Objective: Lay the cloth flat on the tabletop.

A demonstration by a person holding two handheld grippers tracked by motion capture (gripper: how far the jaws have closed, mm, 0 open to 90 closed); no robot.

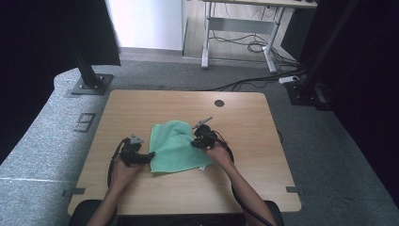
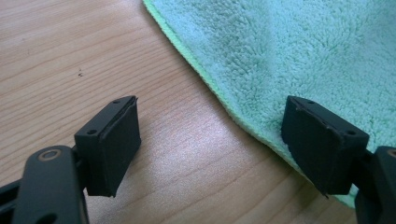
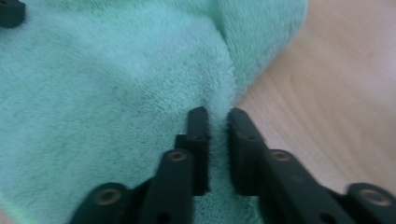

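I see right gripper (image 3: 218,116) clenched on green cloth's (image 1: 175,146) right edge; left gripper (image 2: 210,144) released, straddling its left edge.

I seem to work in a lab: black curtains (image 1: 42,33), floor-bolted posts (image 1: 87,70), cables (image 1: 244,44) beyond my tabletop (image 1: 141,106).

Both forearms reaching in low over the worktop (image 1: 141,101). Left hand-held gripper (image 1: 147,158) with jaws spread wide, pads bare. Right hand-held gripper (image 1: 195,142) clamped on a fold of cloth (image 1: 176,146), jaws nearly together.
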